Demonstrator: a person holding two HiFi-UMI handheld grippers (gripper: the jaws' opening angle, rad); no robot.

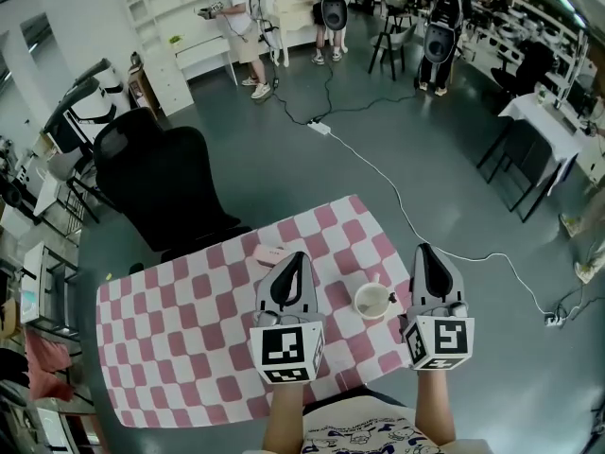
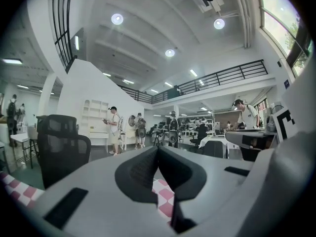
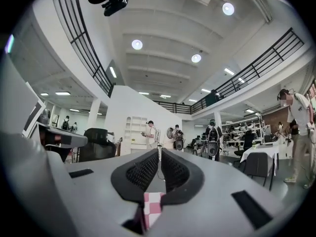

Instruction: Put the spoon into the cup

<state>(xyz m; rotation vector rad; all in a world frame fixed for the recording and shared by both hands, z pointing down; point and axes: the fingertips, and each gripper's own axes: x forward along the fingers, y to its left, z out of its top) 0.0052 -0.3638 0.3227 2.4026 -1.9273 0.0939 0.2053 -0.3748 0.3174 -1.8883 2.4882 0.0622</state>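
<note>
Hovering level above the checked table, both grippers closed and empty.

Between the left gripper [image 1: 301, 255] and the right gripper [image 1: 423, 249] a small cream cup [image 1: 371, 305] stands upright on the pink-and-white checked cloth [image 1: 189, 348], towards the near edge. A pale spoon [image 1: 379, 282] sits in it. Only a thin handle shows above the rim, its long axis leaning up and away towards the far side of the table (the bowl end is too small to make out). Each gripper's own view shows its dark jaws brought together at the tips with nothing between them – left [image 2: 158, 149] and right [image 3: 159, 152] alike. A small pink object [image 1: 272, 253] lies on the cloth just beyond the left gripper.
</note>
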